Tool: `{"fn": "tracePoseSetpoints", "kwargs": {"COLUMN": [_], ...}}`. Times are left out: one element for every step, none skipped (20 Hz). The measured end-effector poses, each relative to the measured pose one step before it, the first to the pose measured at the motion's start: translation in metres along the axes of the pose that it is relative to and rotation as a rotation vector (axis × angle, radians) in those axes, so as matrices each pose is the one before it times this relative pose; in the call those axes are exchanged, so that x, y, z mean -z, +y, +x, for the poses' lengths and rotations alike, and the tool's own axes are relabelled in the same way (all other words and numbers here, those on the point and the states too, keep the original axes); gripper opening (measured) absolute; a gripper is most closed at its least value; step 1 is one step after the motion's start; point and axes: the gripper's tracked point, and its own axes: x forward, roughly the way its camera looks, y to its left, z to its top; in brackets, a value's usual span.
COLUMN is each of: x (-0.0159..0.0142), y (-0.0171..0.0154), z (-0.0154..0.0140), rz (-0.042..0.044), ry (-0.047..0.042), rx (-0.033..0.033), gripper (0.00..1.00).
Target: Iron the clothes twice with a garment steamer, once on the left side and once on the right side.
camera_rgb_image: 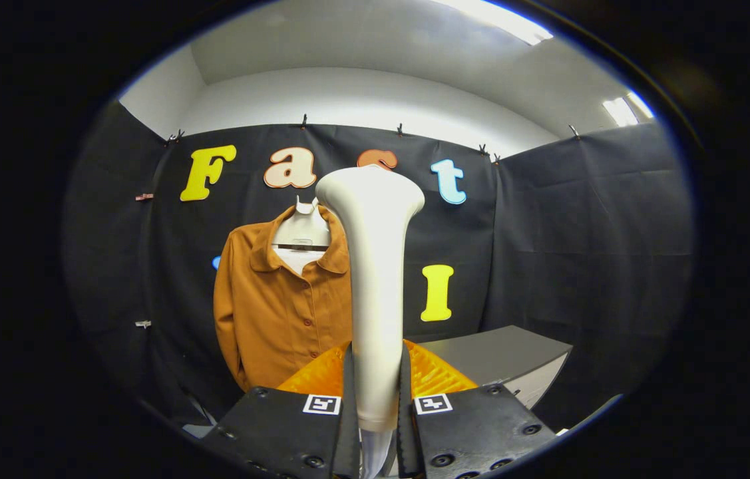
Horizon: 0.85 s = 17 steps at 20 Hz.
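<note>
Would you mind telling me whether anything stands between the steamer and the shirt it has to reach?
Nothing visible does. The tool is shut on the steamer, and the brown shirt hangs beyond it, with the grey table off to the other side.

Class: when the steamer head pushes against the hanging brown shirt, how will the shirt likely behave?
The brown shirt looks like soft cloth on a hanger, so it will probably give and swing, not resist. The steamer, clamped between the gripper fingers, looks rigid, so it should stay steady.

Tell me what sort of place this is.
Most likely a staged test booth, not a home: black cloth walls clipped up around the space, a brown shirt on a hanger against the cloth, and a grey table to one side. The gripper is shut on a white garment steamer.
</note>
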Motion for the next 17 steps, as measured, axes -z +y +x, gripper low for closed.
{"fn": "tracePoseSetpoints", "kwargs": {"x": [-0.00039,0.00009,0.00002,-0.00052,-0.00056,0.00029,0.00039,-0.00015,0.00017,0.00068,0.00023,0.00015,-0.00024,0.00027,0.00041,0.00081,0.00002], "y": [-0.00039,0.00000,0.00037,0.00029,0.00002,-0.00010,0.00007,0.00022,0.00075,0.00007,0.00005,0.00031,0.00071,-0.00010,0.00017,0.00002,-0.00019], "z": [0.00003,-0.00044,-0.00059,-0.00044,-0.00024,-0.00008,-0.00092,0.00043,-0.00028,-0.00062,-0.00035,-0.00043,-0.00011,-0.00052,-0.00062,0.00006,0.00010], "rz": [-0.00168,0.00182,0.00173,0.00377,-0.00019,-0.00203,-0.00013,0.00046,0.00080,-0.00071,-0.00241,-0.00108,-0.00025,-0.00011,0.00134,0.00116,0.00235], "ry": [-0.00051,-0.00167,0.00311,-0.00109,-0.00029,-0.00177,-0.00143,0.00001,0.00041,0.00033,0.00057,-0.00047,-0.00101,-0.00024,-0.00034,0.00147,-0.00085], "rx": [-0.00108,-0.00233,-0.00347,-0.00248,-0.00003,0.00005,-0.00018,-0.00159,-0.00107,-0.00045,-0.00119,-0.00149,-0.00080,-0.00001,0.00025,0.00007,-0.00010], "gripper": [0.25,0.26,0.26,0.25,0.25,0.26,0.26,0.26,0.26,0.25,0.25,0.25,0.25,0.25,0.25,0.26,0.26]}}
